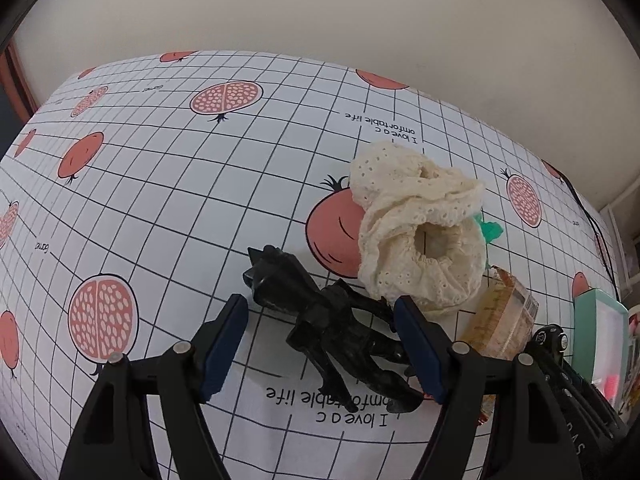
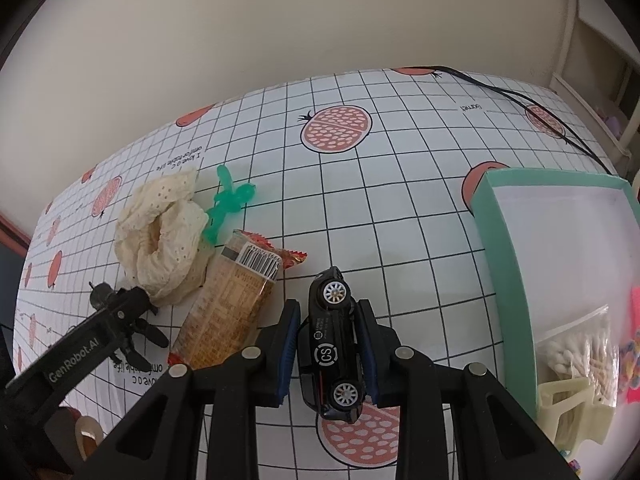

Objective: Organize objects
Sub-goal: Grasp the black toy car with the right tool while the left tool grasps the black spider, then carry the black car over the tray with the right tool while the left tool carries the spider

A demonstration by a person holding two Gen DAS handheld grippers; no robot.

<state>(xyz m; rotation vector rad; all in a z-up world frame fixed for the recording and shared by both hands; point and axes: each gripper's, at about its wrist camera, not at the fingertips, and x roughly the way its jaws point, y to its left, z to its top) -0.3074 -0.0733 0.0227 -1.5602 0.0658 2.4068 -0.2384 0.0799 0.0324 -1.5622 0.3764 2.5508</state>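
Our right claw [image 2: 329,354] is clamped on a black toy car [image 2: 331,344], which is turned on its side with its wheels facing us, above the counter [image 2: 400,208]. Right of it stands a teal box [image 2: 490,216] holding a bag of cotton swabs [image 2: 580,356]. Our left claw [image 1: 320,350] is spread wide around a black figure [image 1: 332,328] lying on the counter. Just beyond lie a cream lace cloth [image 1: 420,232], a snack pack [image 2: 232,304] and a green toy [image 2: 228,204].

A black toy car [image 2: 332,344] lay on its side, white wheels showing. A black figure [image 1: 336,328] lay flat, touching a cream lace scrunchie [image 1: 420,232] near a snack packet [image 2: 228,304].
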